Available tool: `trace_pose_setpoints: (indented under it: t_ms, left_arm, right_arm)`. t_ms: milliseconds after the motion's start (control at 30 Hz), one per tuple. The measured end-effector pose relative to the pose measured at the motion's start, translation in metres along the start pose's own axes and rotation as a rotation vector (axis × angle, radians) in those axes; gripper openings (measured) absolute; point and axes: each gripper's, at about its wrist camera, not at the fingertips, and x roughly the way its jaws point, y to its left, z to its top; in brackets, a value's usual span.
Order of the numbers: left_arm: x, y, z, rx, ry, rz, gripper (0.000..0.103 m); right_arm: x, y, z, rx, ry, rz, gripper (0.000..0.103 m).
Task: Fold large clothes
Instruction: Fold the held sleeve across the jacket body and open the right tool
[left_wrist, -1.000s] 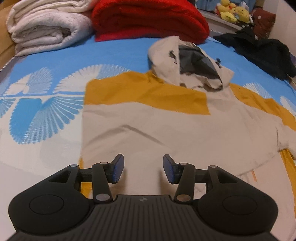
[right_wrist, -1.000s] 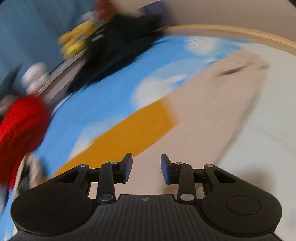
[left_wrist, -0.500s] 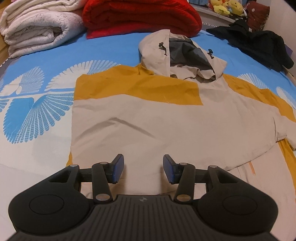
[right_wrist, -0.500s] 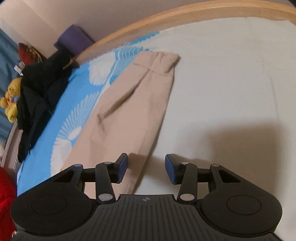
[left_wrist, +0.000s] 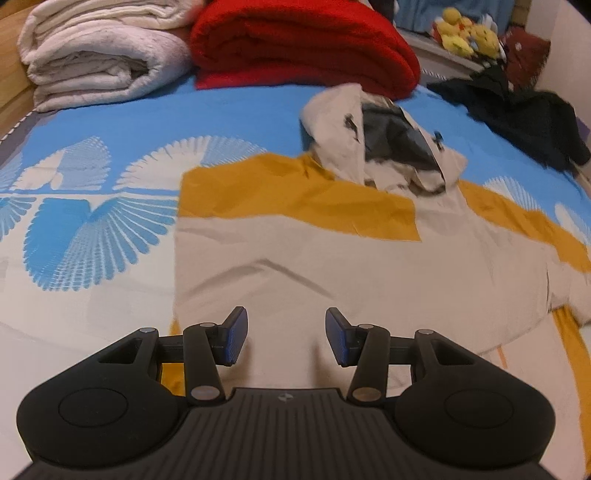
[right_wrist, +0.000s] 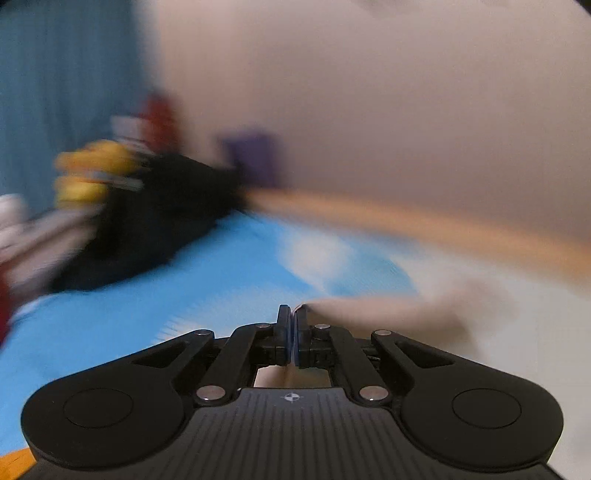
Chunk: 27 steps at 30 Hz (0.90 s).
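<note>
Bed (left_wrist: 110, 122): covered by a blue and white sheet printed with fan-shaped motifs; it carries everything listed below.

Hooded jacket (left_wrist: 332, 266): beige body with mustard-yellow shoulder panels, lying flat across the middle of the bed, hood (left_wrist: 380, 144) toward the far end with its dark lining showing. One side is already folded inward over the body; a sleeve (right_wrist: 388, 314) runs off to the right side.

Red blanket (left_wrist: 303, 48): folded, at the far end of the bed, just behind the hood.

White blanket (left_wrist: 99, 55): folded and stacked, beside the red one on its left.

Black garment (left_wrist: 524, 110): heaped at the far right of the bed, well apart from the jacket.

Yellow plush toys (left_wrist: 465, 33): on a ledge behind the black garment.

Left gripper (left_wrist: 286, 336): hovering over the near hem of the jacket, fingers (left_wrist: 234, 336) spread wide and holding nothing.

Right gripper (right_wrist: 290, 332): fingers pressed together on the beige sleeve fabric, which shows beside the tips and beneath them. The view is heavily motion-blurred; the black garment and yellow toys appear only as smears.
</note>
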Motion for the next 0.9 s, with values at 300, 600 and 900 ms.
trace_pose_setpoints:
  t_ms: [300,600,900]
  left_arm:
    - [-0.026,0.043,0.017,-0.131,-0.051,0.001,0.052]
    - [-0.032,0.033,0.009,-0.124,-0.043,-0.049,0.052]
    - [-0.02,-0.023,-0.006,0.018,0.011,-0.256,0.052]
  right_arm:
    - [-0.227,0.199,-0.087,-0.392,0.414,1.003,0.002]
    - [-0.215,0.145,-0.109,-0.215,0.43,0.753,0.043]
    - [-0.117,0.132,-0.184,-0.139,0.921,0.569,0.048]
